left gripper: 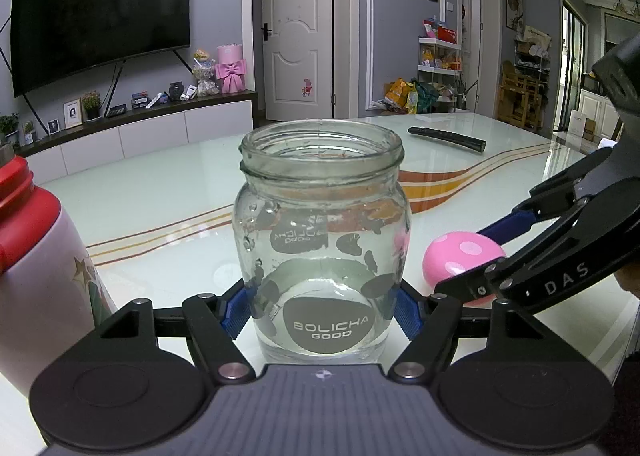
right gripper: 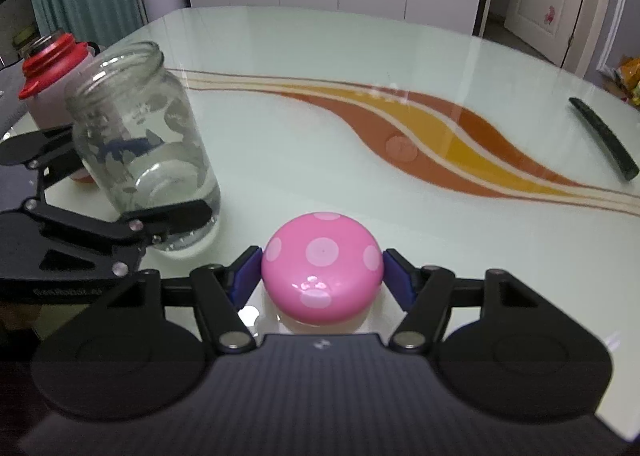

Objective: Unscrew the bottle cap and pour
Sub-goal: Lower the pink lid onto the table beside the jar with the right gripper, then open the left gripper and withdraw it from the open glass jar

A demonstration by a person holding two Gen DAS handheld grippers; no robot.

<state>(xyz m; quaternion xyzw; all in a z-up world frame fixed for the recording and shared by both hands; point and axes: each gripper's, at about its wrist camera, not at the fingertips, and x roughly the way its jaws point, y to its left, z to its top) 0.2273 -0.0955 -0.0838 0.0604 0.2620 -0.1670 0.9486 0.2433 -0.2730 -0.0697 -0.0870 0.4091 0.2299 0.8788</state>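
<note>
From the left wrist, we see our left gripper [left gripper: 322, 312] pinching the open glass jar [left gripper: 322, 232] low on its body, upright on the table [left gripper: 160, 192]; the cap is already off. From the right wrist, our right gripper [right gripper: 322, 276] clamps the pink dotted cap [right gripper: 322, 280] at the tabletop, probably setting it down. Next we'd release it and pour. The red-topped bottle [right gripper: 56, 84] sits half-hidden behind the jar.

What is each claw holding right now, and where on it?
Left claw clamps the glass jar low on its body, near the base. Right claw grips the pink dotted cap by its sides.
</note>
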